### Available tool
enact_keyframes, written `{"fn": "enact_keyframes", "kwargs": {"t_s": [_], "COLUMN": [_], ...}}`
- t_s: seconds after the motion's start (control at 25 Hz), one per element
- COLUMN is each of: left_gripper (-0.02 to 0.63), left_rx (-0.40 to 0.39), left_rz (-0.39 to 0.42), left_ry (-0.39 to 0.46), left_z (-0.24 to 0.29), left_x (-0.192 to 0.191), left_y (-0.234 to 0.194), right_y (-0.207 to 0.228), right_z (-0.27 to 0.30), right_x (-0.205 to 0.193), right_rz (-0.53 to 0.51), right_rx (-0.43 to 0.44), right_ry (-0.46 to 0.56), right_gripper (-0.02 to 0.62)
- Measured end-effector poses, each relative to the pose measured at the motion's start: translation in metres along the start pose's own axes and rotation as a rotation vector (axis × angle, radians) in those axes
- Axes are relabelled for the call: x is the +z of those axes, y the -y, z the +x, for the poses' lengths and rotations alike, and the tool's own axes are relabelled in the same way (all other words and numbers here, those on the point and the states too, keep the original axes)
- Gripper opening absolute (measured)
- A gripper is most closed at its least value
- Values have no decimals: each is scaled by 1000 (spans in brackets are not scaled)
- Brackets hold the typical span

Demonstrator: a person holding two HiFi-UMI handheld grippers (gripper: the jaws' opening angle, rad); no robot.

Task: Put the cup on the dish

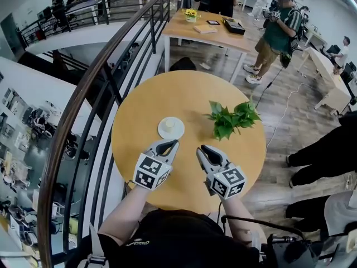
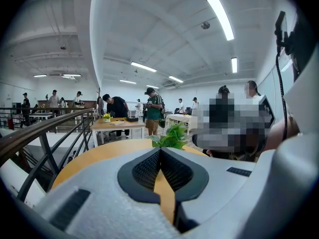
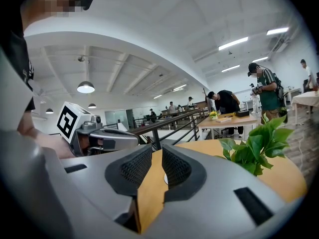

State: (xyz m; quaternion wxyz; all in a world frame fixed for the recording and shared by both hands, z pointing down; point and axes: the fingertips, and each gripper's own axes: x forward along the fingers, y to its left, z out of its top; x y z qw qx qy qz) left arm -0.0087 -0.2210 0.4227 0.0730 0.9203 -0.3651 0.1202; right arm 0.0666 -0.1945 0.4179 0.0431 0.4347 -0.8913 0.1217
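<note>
Where the cup is sitting: a small pale cup (image 1: 171,124) is seemingly resting already in the middle of a white dish (image 1: 161,132), near the centre of the round wooden desk (image 1: 167,91).
Left hand-held gripper (image 1: 172,143): hovering just short of the dish, with its jaws clenched together and holding nothing.
Right hand-held gripper (image 1: 202,149): hovering beside the left one, with its jaws standing a little apart and gripping nothing.
Handling: the cup is looking light, stiff, smooth and breakable, probably ceramic. I am judging that a gentle pinch across its rim or wall is suiting it best, since a hard squeeze is risking a slip.
Open room: bare desk is lying all around the dish, and a leafy plant (image 1: 231,118) is standing well apart to the right.
Edges: the desk rim is curving close beneath both grippers, and a dark railing (image 1: 95,88) is running along the left side, beyond the desk.
</note>
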Motion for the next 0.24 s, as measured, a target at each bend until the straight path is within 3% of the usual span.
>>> {"fn": "enact_keyframes", "kwargs": {"t_s": [0.24], "left_gripper": [8], "left_rx": [-5], "left_rz": [1], "left_ry": [-11], "left_z": [4], "left_x": [-3], "left_y": [0], "right_y": [3], "right_z": [1], "right_x": [-3], "right_rz": [4], "right_rx": [2], "right_ry": [-3], "right_gripper": [64]}}
